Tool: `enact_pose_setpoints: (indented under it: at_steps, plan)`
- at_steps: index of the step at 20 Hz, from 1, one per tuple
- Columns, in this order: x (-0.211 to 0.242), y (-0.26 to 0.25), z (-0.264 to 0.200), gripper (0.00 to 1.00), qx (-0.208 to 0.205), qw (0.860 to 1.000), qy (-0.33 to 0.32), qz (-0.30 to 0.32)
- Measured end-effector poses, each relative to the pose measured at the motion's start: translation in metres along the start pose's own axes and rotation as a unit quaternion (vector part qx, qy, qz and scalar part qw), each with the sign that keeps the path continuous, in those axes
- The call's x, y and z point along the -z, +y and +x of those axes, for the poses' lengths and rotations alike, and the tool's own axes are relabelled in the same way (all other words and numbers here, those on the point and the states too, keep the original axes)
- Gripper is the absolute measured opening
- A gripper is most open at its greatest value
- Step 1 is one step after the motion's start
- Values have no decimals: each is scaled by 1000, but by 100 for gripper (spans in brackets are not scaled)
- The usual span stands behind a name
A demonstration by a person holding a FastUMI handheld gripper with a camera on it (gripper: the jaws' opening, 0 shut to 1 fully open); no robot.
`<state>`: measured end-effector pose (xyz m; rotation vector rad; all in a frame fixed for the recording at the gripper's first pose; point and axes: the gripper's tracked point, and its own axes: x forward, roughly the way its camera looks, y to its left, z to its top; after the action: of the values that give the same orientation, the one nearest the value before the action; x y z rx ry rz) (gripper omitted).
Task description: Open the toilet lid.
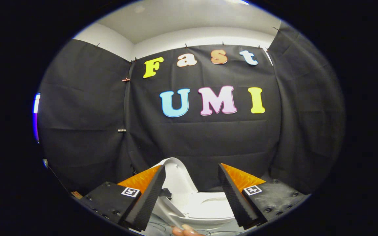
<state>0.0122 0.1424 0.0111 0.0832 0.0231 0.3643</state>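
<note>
A white toilet lid (179, 178) stands raised and tilted back, just ahead of my left finger and leaning toward it. Below it lies the white toilet seat and bowl rim (208, 208), showing between the two fingers. My gripper (192, 170) is open, its fingers spread wide with nothing pressed between them; the lid's upper edge rises close beside the left fingertip (160, 172). A person's fingertips (184, 231) show under the gripper near the bowl's front.
Black cloth walls (87, 131) enclose the booth on the left, back and right, close behind the toilet. A white wall and ceiling (189, 23) show above the cloth.
</note>
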Motion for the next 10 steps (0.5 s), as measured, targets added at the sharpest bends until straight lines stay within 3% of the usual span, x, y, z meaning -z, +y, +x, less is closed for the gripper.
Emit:
enact_pose_setpoints:
  at_steps: [10]
  plan:
    - [-36, -5, -40, 99, 5, 999, -35, 3]
